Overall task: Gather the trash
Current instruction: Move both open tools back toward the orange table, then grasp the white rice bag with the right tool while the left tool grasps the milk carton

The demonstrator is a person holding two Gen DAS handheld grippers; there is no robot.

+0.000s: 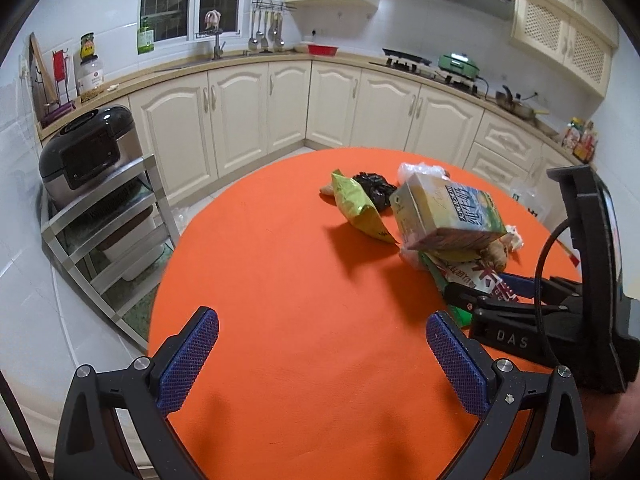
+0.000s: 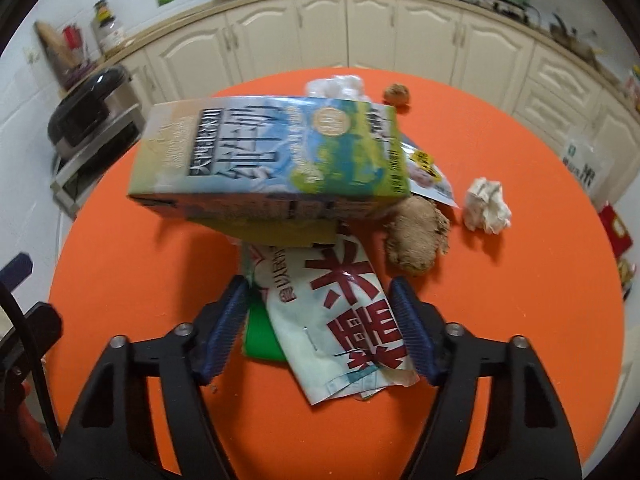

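While our right gripper straddles the limp rice bag on the orange table, pads half-open, barely touching, we pinch its free lower end; it's light, crinkly, slippery.

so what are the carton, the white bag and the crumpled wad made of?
Carton: printed paperboard by the look, flat faces, sharp folded edges. White bag: seemingly thin plastic film, slightly glossy, creased, red print. Wad: probably tissue paper, matte, soft crumples.
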